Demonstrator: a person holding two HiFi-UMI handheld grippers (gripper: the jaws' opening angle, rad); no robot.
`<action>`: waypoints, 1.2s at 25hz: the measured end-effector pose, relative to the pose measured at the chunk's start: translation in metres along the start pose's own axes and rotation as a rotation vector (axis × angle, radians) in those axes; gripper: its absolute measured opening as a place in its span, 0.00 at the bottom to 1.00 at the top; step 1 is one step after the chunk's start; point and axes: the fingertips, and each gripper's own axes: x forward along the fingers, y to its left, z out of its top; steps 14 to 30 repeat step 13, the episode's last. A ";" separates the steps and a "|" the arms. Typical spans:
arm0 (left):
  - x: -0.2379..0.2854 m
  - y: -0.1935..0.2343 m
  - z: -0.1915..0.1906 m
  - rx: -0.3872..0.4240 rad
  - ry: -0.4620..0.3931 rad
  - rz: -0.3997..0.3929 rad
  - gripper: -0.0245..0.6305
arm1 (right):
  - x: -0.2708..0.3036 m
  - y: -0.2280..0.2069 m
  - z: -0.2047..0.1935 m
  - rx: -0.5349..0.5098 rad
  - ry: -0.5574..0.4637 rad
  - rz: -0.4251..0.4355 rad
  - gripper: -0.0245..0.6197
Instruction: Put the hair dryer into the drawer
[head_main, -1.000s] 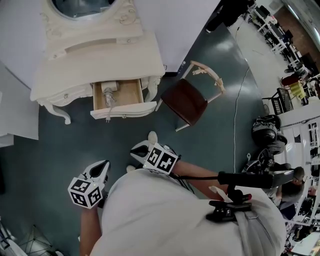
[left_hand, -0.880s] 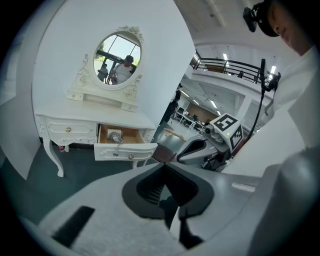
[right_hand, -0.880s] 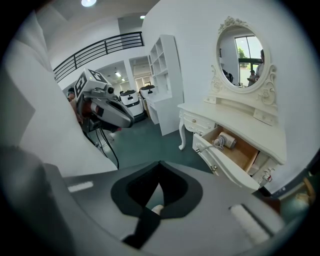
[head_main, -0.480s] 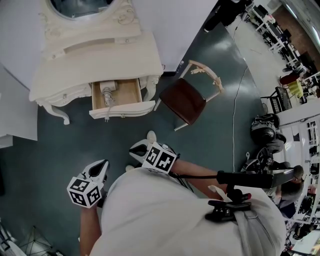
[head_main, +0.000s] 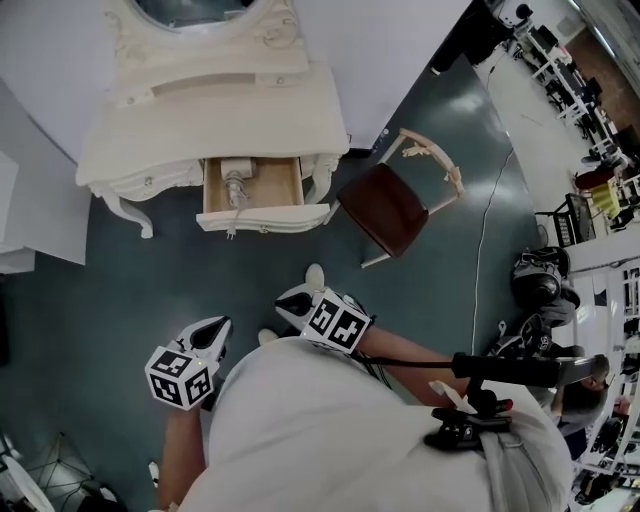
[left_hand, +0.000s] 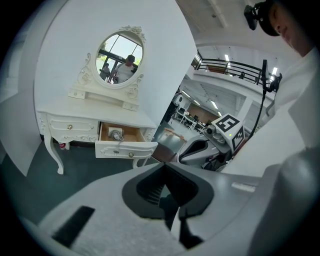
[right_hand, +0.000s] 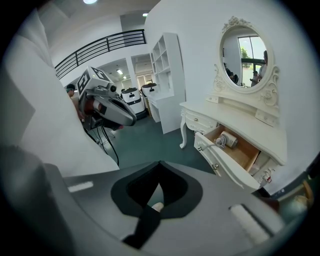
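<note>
A white hair dryer (head_main: 236, 184) lies in the open wooden drawer (head_main: 268, 218) of the white dressing table (head_main: 200, 120), with its cord and plug hanging over the drawer front. The hair dryer (left_hand: 116, 134) and drawer (left_hand: 122, 149) also show in the left gripper view, and the hair dryer (right_hand: 226, 140) and drawer (right_hand: 226, 168) in the right gripper view. My left gripper (head_main: 216, 327) and right gripper (head_main: 291, 298) are held close to the person's body, well back from the table. Both are shut and empty, as seen at the left gripper (left_hand: 165, 167) and the right gripper (right_hand: 159, 165).
A chair with a dark red seat (head_main: 389, 209) stands right of the drawer. An oval mirror (left_hand: 120, 57) tops the table. The person's white shoe (head_main: 316, 275) shows on the dark floor (head_main: 120, 290). Desks, gear and a cable lie at the far right.
The head view has shifted, so the table and chair sit slightly further right and lower in the picture. Both grippers have kept still and stayed shut.
</note>
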 end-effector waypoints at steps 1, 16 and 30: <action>0.000 -0.001 0.000 -0.002 0.002 -0.001 0.04 | -0.001 0.000 -0.001 0.006 0.002 0.000 0.04; 0.011 0.011 -0.002 -0.023 0.012 0.003 0.04 | -0.006 -0.012 -0.023 0.036 0.020 -0.036 0.04; 0.011 0.011 -0.002 -0.023 0.012 0.003 0.04 | -0.006 -0.012 -0.023 0.036 0.020 -0.036 0.04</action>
